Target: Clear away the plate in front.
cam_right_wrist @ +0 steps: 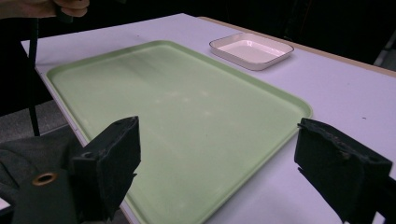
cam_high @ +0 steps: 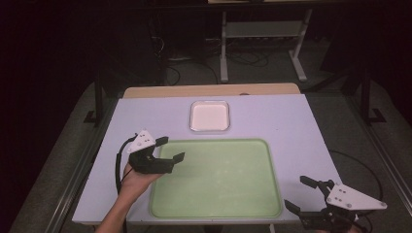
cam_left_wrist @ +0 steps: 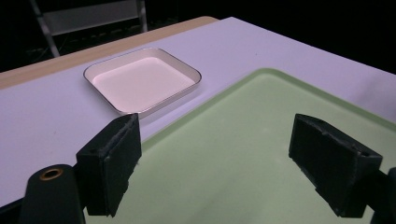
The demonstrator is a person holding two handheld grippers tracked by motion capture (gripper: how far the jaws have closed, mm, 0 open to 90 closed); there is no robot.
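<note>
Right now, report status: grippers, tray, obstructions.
Left gripper open, empty, over the green tray's left edge. Right gripper open, empty, off the tray's near right corner. Tray bare; white dish behind it, apart. Nothing in the way.

The right tool (cam_right_wrist: 215, 172) hangs with jaws wide apart over the green tray (cam_right_wrist: 177, 107); the white dish (cam_right_wrist: 251, 50) sits beyond on the surface (cam_right_wrist: 336, 88).

Dish (cam_high: 210, 116) lies behind the tray (cam_high: 216, 177) on the table (cam_high: 291, 121)

No readable text — no labels, numbers.
</note>
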